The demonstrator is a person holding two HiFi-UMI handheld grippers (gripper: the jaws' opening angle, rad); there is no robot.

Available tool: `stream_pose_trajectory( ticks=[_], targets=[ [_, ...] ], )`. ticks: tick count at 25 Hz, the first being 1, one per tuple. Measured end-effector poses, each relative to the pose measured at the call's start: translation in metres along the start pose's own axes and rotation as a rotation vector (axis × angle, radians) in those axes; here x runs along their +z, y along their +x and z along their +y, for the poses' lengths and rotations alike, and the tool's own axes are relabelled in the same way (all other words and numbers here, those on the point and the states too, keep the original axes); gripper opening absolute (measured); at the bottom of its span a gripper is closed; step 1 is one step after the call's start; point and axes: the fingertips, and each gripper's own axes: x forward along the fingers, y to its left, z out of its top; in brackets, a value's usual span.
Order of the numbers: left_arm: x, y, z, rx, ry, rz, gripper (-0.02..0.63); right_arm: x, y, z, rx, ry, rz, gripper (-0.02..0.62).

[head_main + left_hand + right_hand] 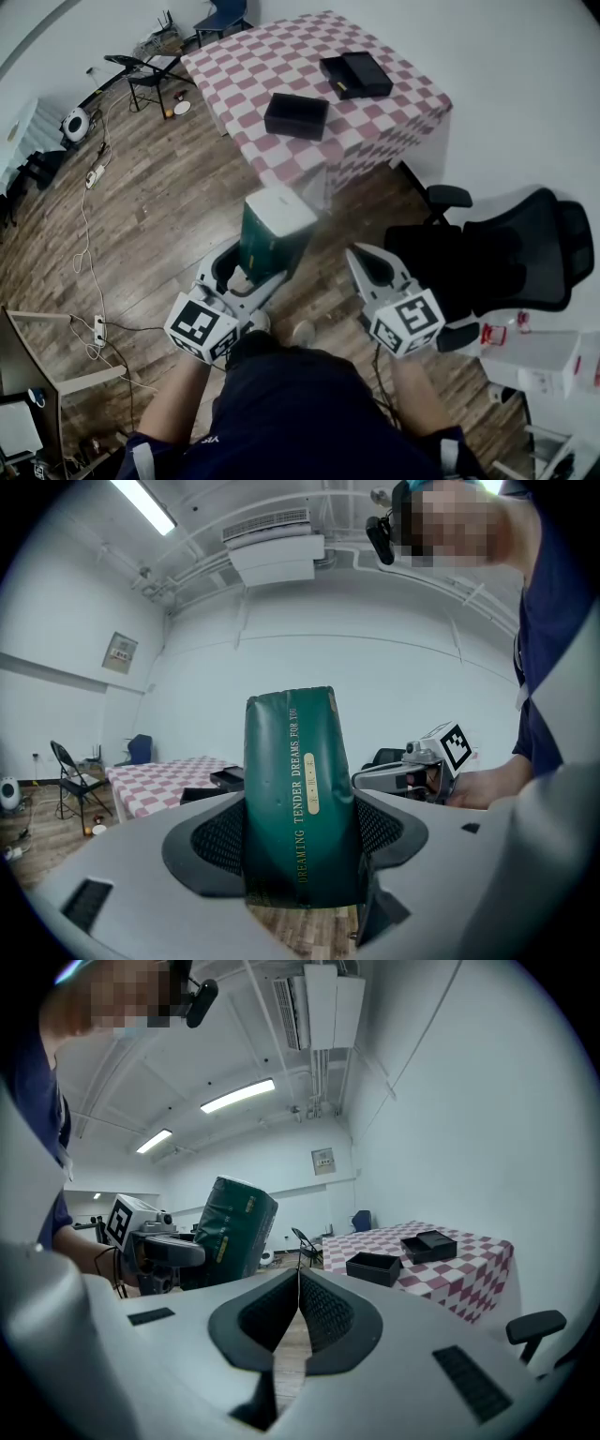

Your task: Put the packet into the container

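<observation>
Presently, my left hand-held gripper [300, 850] is clamped on the dark green packet [292, 789], with the jaws pressing its lower part from both sides. The packet stands upright. Its long axis runs out along the jaws and its top end is free. My right hand-held gripper [298, 1309] carries nothing, and its jaws are drawn together with barely a sliver between them.

The container [296, 115], a black box that appears open-topped, sits on the checked surface [272, 61] near its front edge. A second black box [355, 75] lies beyond it to the right. From the loaded gripper the container lies straight ahead and slightly right, well apart, with bare wooden floor [159, 216] between.

Judgement: the carry has yet to reach the surface. The left arm alone bears the load and is the one to travel. The packet's upright axis would need lowering or tipping toward the box mouth on arrival. The office chair [506, 258] beside the right gripper is off that line.
</observation>
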Motion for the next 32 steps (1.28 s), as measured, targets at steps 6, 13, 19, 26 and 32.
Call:
stream_pose_trajectory(
  ticks=[6,13,19,26,32],
  targets=[
    [0.004,0.014,0.003,0.004,0.000,-0.011,0.367,0.000,0.001,-0.013,0.021,-0.002,0.002,0.018],
    [0.005,0.034,0.026,0.015,-0.003,-0.023,0.367,-0.001,0.016,-0.039,0.007,0.001,0.001,0.018],
    [0.005,0.060,0.061,0.013,-0.016,-0.028,0.367,-0.002,0.047,-0.065,-0.006,0.004,0.010,0.018],
    [0.009,0.101,0.134,-0.007,-0.038,-0.018,0.368,-0.001,0.124,-0.094,-0.013,0.028,0.052,0.018],
    [0.011,0.140,0.210,-0.049,-0.076,-0.002,0.367,0.008,0.207,-0.118,-0.021,0.047,0.088,0.018]
  ],
)
